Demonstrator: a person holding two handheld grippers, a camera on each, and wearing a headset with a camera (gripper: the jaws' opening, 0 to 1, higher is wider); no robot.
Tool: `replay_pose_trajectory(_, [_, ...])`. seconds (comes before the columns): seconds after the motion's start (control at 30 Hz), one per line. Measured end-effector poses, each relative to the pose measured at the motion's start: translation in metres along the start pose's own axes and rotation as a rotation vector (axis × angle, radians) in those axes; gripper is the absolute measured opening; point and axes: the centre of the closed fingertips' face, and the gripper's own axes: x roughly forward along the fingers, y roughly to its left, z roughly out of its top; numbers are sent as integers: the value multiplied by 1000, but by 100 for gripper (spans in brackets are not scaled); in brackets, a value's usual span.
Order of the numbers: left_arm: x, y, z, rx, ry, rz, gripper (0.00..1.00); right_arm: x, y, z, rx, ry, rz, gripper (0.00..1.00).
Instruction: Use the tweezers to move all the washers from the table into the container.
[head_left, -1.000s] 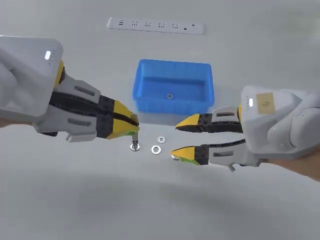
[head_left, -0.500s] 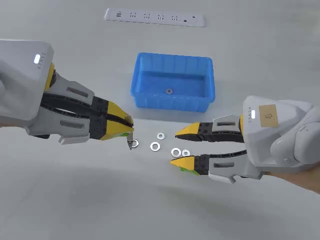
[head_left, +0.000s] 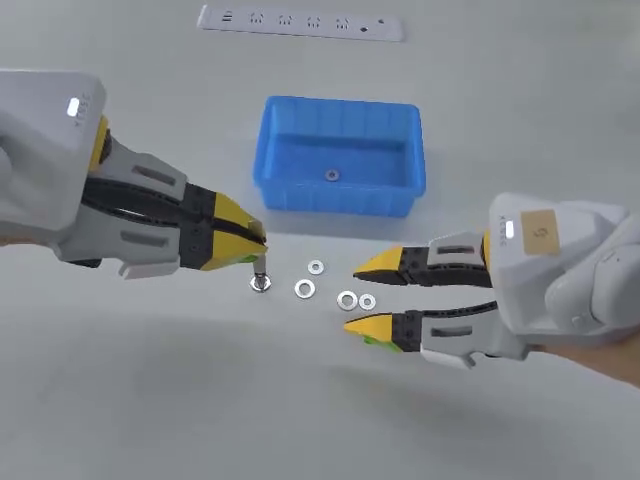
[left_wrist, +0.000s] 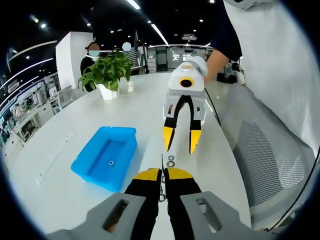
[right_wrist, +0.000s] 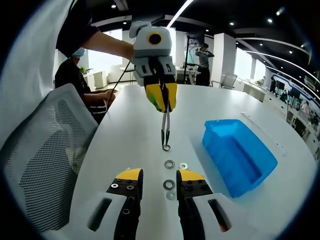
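My left gripper (head_left: 252, 246) is shut on thin metal tweezers (head_left: 259, 268). Their tips meet a small steel washer (head_left: 260, 284) on the white table; I cannot tell whether it is lifted. Several more washers (head_left: 305, 289) lie to its right, two of them close to my open right gripper (head_left: 362, 296). The blue container (head_left: 340, 155) sits behind them with one washer (head_left: 332, 176) inside. In the right gripper view the tweezers (right_wrist: 165, 127) hang from the left gripper (right_wrist: 161, 95) over a washer (right_wrist: 167, 147). In the left gripper view the tweezers (left_wrist: 162, 175) point toward the right gripper (left_wrist: 181, 141).
A white power strip (head_left: 300, 22) lies at the far table edge behind the container. A mesh office chair (left_wrist: 270, 165) stands beside the table, and a potted plant (left_wrist: 107, 75) at its far end. People stand in the background.
The right gripper has drawn back a little toward me, uncovering two washers by its jaws. The left gripper and tweezers stay at the same washer. The head camera has shifted.
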Motion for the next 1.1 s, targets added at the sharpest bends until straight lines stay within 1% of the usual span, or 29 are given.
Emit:
replay_pose_trajectory(0.2, [-1,0,-5,2,9,11,6,1,0,2,-1,-2,-2,27])
replay_pose_trajectory(0.23, [-1,-1,-6,-8,11,7,6,1,0,2,-1,-1,-1,27])
replay_pose_trajectory(0.27, [-1,0,-5,-7,1,11,6,1,1,2,0,-1,1,27])
replay_pose_trajectory(0.47, [-1,-1,-5,-21,-3,11,6,2,3,2,6,1,8,27])
replay_pose_trajectory(0.53, [-2,-1,-6,-27,-5,8,6,5,2,5,11,-6,9,27])
replay_pose_trajectory(0.67, [-2,0,-6,-29,-7,7,6,16,-3,16,4,-24,11,27])
replay_pose_trajectory(0.77, [-1,0,-5,-32,-7,5,6,27,-8,23,0,-40,17,27])
replay_pose_trajectory(0.87, [-1,0,-5,-37,-10,0,6,40,-9,29,-8,-46,35,27])
replay_pose_trajectory(0.9, [-1,-1,-5,-36,-11,-1,6,41,-10,30,-7,-46,38,27])
replay_pose_trajectory(1.03, [-3,-1,-6,-41,-15,-2,6,50,-11,34,16,-61,54,28])
replay_pose_trajectory(1.1, [-4,-1,-7,-48,-19,1,6,55,-10,36,46,-70,71,30])
